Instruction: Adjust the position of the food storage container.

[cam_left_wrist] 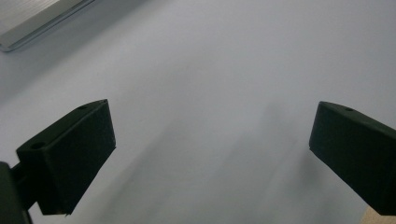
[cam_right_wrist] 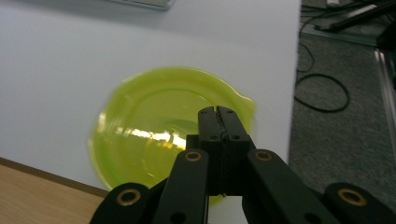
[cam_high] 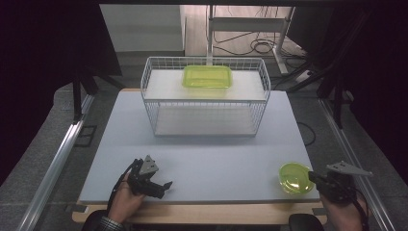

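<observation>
- Step in hand, as judged: you have taken hold of the yellow-green bowl [cam_right_wrist: 163, 135] at the near right corner of the bench [cam_high: 202, 159]. In the right gripper view the jaws of your right tool [cam_right_wrist: 218, 116] stand together over the bowl's near rim; the rim appears pinched between the pads, though the contact itself is hidden behind the jaws.
- Position of the bowl: upright on the bench, close to the front edge and the right edge; in the high view your right tool [cam_high: 313, 177] meets it at its right side.
- Left tool [cam_high: 161, 187]: jaws wide apart with nothing between them, low over bare bench at the near left.
- Likely destination: the white wire rack [cam_high: 204, 96] at the far middle, where a yellow-green rectangular tray [cam_high: 207, 76] sits on the upper shelf; the lower shelf is bare.
- Next move calls for: a confirmed grip on the thin rim, then a level lift before travel. A one-sided hold may let the bowl tilt or slip.
</observation>
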The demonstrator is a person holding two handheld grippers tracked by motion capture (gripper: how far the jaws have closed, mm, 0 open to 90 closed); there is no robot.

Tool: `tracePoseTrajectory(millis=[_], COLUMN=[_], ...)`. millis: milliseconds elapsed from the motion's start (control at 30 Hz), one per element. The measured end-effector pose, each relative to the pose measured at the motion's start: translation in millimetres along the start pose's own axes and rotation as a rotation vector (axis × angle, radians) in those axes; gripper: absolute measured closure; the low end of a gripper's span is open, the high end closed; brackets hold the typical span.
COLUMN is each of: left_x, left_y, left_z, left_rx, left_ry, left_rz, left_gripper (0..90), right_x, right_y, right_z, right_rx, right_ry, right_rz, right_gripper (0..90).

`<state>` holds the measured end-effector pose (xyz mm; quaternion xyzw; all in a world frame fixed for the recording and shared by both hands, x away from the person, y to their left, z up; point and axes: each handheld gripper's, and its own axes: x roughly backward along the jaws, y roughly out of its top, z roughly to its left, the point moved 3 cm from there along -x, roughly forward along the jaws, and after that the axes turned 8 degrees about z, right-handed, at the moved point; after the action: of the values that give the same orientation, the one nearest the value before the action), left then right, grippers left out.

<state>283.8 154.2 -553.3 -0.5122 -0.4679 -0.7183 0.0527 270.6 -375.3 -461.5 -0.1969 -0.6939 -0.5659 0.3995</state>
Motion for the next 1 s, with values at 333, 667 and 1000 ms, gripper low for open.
tracePoseTrajectory(millis=[333, 667, 1000], left_x=[-0.6, -1.2, -1.5], left_y=[-0.1, -0.4, -0.3], left_z=[-0.5, -0.9, -1.3], left_rx=[-0.003, -0.008, -0.01], left_ry=[0.006, 0.009, 0.011], left_rz=[0.006, 0.013, 0.016], left_gripper=[0.5, 0.7, 0.7], right_x=[-10.2, -20.9, -26.5], right_y=[-14.6, -18.3, -13.0], right_z=[-22.1, -19.8, -1.1], right_rx=[-0.049, -0.061, -0.052], right_ry=[-0.06, -0.024, 0.022], right_rz=[0.034, 0.053, 0.063], right_gripper=[89.4, 89.4, 89.4])
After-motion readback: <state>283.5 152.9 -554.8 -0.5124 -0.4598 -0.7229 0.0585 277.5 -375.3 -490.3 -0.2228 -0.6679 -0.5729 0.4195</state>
